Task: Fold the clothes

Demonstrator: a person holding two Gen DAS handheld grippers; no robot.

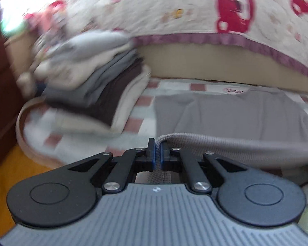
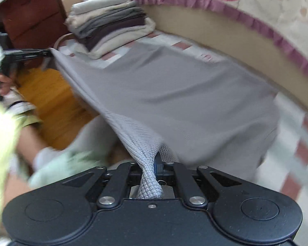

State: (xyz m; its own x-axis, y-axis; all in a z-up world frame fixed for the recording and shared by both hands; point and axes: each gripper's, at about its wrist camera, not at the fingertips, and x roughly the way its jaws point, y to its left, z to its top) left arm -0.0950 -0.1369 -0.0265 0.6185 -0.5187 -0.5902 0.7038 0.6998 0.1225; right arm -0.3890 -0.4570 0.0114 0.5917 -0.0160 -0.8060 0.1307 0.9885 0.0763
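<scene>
Two grippers, both clamped on one grey garment (image 2: 174, 94): left gripper (image 1: 158, 151) pinching ribbed hem at lower centre, right gripper (image 2: 154, 164) pinching bunched hem at lower centre. Hem raised taut between them, rest spread mid-frame over checked sheet (image 1: 133, 123). One folded stack (image 2: 110, 24) upper left, just beside garment edge. Bare sheet at right edge.

Pink oval label (image 1: 235, 90) on the checked cover (image 1: 170, 88) behind the grey garment (image 1: 225, 114), blurred lettering beginning roughly "Ba", rest unreadable, no other legible text in either view
</scene>
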